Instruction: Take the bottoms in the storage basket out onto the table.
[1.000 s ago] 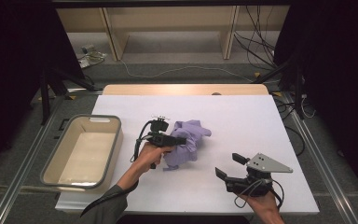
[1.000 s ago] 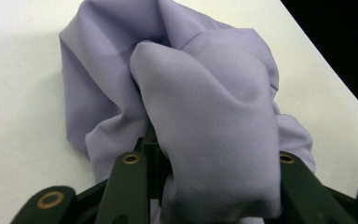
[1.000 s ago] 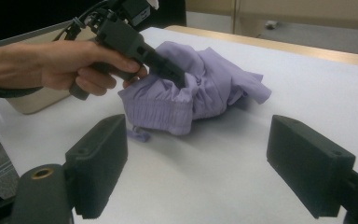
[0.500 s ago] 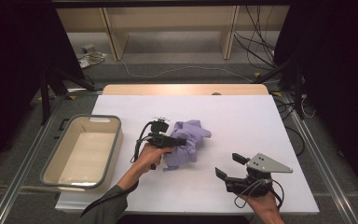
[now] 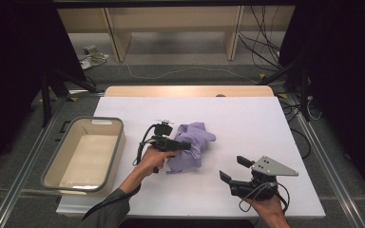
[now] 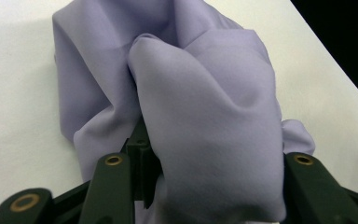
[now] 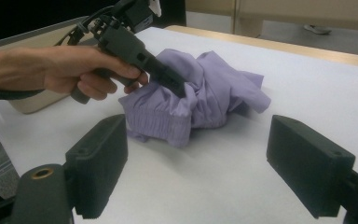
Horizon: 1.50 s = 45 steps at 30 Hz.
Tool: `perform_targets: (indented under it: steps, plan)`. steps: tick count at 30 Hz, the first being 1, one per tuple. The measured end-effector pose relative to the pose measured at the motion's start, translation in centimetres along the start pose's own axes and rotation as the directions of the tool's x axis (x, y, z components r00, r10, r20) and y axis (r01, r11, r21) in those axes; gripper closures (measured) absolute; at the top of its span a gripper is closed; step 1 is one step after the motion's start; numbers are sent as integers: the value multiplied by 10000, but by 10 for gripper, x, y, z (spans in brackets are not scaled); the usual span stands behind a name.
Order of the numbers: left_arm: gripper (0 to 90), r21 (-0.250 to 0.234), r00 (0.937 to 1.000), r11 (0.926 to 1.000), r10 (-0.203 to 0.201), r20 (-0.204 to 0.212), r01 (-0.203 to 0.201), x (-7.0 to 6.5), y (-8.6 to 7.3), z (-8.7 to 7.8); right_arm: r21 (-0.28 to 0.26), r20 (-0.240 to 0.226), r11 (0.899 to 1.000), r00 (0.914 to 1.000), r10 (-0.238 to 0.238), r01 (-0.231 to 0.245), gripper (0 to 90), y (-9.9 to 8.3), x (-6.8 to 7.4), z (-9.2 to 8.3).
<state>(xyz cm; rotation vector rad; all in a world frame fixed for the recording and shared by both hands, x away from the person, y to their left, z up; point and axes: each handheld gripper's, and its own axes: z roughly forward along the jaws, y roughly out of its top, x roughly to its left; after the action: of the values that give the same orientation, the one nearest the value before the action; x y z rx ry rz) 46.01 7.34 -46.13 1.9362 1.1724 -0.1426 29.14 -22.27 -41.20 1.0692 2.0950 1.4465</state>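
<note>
A crumpled lilac cloth [image 5: 193,145] lies near the middle of the white table [image 5: 247,123]. My left gripper [image 5: 187,145] reaches into the cloth's left side and is shut on a fold of it. In the left gripper view the cloth [image 6: 200,116] bulges over the jaws and hides most of them. My right gripper [image 5: 232,168] hovers low at the front right, open and holding nothing, about a hand's width from the cloth. The right gripper view looks across at the cloth [image 7: 200,100], with my left gripper [image 7: 177,87] buried in its folds.
A beige rectangular bin [image 5: 119,142], with nothing in it, stands at the table's left edge, close to my left forearm. Bare white tabletop lies behind and to the right of the cloth. Cables and shelving are on the floor beyond the far edge.
The cloth has bunched up and shifted slightly left under my left gripper. The right gripper has stayed put.
</note>
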Motion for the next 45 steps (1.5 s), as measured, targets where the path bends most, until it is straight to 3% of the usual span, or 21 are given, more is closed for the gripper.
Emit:
perform_targets:
  steps: [11,24,45]
  plan:
    - [391,280,9996,9994,196,-180,-191,-6,2,-1,7,-7,10000,10000,-6,6,213,0,0,0]
    - [250,471,9999,9989,-37,-132,43,-9,7,-6,20,3,10000,10000,-10,10,213,0,0,0]
    - [190,122,9999,9999,-78,74,77,-17,9,-21,44,26,10000,10000,-12,12,213,-1,0,1]
